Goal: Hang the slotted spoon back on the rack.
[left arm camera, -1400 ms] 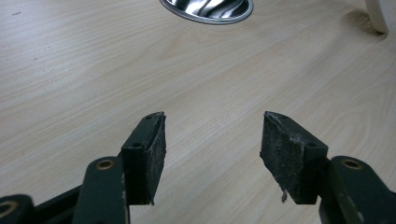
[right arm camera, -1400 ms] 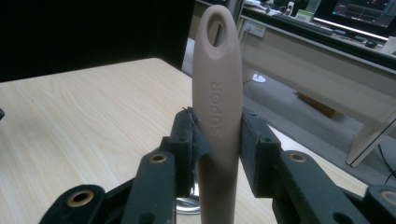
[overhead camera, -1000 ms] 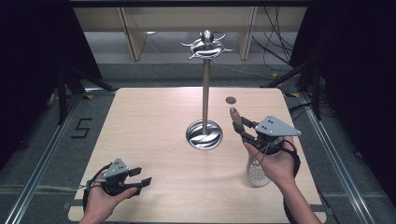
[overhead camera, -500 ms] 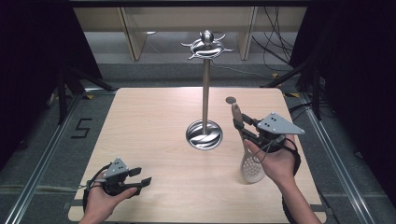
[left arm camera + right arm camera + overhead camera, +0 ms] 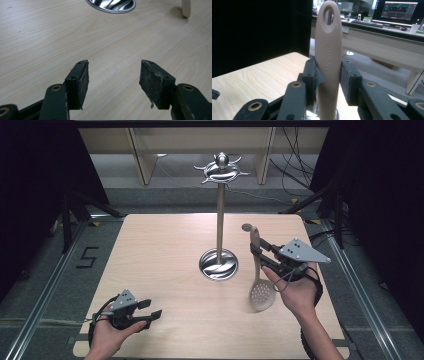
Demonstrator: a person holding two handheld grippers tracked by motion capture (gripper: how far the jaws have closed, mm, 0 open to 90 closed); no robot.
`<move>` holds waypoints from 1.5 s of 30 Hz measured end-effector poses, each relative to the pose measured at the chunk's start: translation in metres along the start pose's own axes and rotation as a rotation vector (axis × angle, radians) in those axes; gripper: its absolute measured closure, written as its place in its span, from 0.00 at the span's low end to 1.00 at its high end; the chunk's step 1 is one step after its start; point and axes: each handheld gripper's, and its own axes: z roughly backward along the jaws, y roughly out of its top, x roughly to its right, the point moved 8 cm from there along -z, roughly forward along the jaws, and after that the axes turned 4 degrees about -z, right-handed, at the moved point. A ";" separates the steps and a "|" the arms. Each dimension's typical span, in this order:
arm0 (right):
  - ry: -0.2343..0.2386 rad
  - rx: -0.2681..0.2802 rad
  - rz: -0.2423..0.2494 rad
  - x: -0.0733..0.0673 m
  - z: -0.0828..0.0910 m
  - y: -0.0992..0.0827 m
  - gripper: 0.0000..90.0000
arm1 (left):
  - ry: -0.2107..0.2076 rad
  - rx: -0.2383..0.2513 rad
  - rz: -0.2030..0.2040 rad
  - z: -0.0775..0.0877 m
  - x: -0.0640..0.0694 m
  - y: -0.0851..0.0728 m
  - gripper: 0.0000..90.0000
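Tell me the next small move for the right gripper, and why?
Probably lift the slotted spoon toward the hook stand's top hooks: the right gripper clamps its handle, hanging hole free above the jaws, bowl at the table.

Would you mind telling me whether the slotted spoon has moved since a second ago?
Yes. The spoon, clamped in the right tongs, has swung upright beside the stand; its handle now points up.

Spoon [image 5: 186,8] mostly cut off, prob.
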 end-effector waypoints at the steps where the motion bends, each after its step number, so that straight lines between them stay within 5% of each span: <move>1: 0.000 0.005 0.004 0.000 0.000 0.001 0.77 | 0.000 0.000 0.000 0.000 0.000 0.000 0.44; 45: 0.010 0.077 0.040 -0.015 -0.014 0.035 0.76 | -0.004 0.014 -0.003 0.001 -0.001 0.001 0.44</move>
